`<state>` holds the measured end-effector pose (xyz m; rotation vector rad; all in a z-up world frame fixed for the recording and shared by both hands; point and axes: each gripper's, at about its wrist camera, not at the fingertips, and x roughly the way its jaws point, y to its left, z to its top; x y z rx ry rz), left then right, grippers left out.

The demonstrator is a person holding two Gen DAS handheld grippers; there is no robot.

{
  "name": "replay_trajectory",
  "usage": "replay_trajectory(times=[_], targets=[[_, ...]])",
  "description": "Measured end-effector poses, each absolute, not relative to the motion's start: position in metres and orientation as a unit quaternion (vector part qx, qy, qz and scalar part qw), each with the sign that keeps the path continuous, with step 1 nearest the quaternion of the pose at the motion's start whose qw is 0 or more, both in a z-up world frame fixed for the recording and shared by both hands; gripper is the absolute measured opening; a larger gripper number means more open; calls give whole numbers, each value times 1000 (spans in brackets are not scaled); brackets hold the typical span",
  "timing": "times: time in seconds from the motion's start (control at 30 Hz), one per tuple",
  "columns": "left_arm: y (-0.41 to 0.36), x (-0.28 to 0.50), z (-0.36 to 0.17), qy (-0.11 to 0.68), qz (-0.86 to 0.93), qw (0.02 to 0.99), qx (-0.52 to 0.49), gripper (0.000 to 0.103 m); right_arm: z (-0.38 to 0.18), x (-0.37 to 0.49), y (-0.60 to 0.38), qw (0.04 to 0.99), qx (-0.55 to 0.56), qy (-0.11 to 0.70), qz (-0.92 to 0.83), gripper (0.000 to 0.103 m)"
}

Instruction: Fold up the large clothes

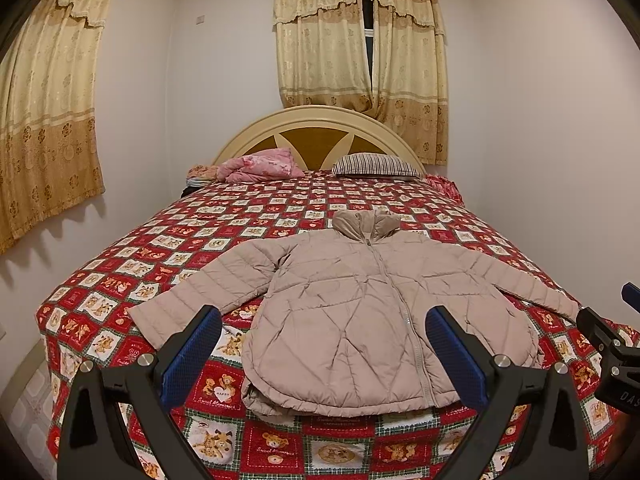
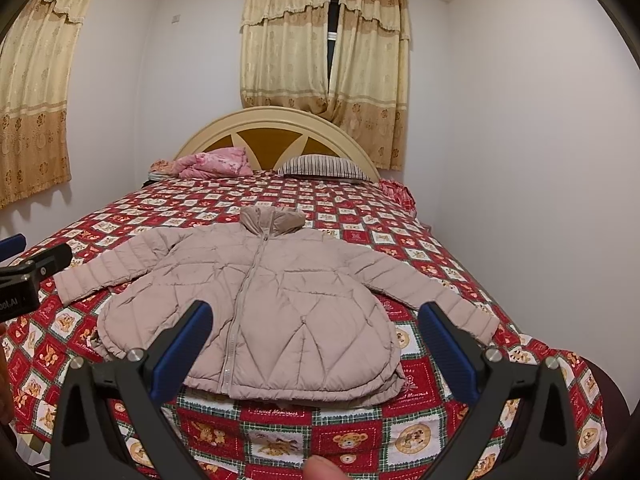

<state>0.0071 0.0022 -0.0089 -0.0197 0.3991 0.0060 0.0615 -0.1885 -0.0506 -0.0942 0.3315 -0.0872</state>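
Note:
A beige quilted puffer jacket [image 1: 344, 312] lies flat, front up and zipped, on the bed, sleeves spread to both sides, collar toward the headboard. It also shows in the right wrist view [image 2: 260, 316]. My left gripper [image 1: 324, 320] is open and empty, held above the foot of the bed, fingers framing the jacket's lower half. My right gripper [image 2: 316, 316] is open and empty, likewise above the jacket's hem. The right gripper's side shows at the right edge of the left wrist view [image 1: 612, 344].
The bed has a red patchwork teddy-bear quilt [image 1: 256, 216]. A pink bundle [image 1: 260, 166] and a striped pillow [image 1: 376, 166] lie by the cream headboard [image 1: 316, 120]. White walls stand close on both sides; curtains hang behind and on the left.

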Motion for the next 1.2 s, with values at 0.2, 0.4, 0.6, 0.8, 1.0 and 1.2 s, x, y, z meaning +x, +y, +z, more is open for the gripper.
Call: replay_trajectory(times=[0.2,0.4,0.6,0.8,1.0,1.2], targets=[[2,7,-9,199,4,980,-9,102,-50,62,-187,984,-47,166,-42,103],[2,7,-10,199,5,980,-10,102,-51,61,-186,984,-48,167,-42,103],[3,6,-10,198,5,980,-8,102,-51,61,-186,984,-48,167,-40,103],[3,6,-11,199,5,980,-9,102,-51,61,-186,984,-48,168,-41,103],[4,7,-11,200,6,980,-9,102,-51,61,-186,984,-48,168,-41,103],[6,8,-12,201,7,980,-9,102,-51,61,-185,984,-49,168,-41,103]])
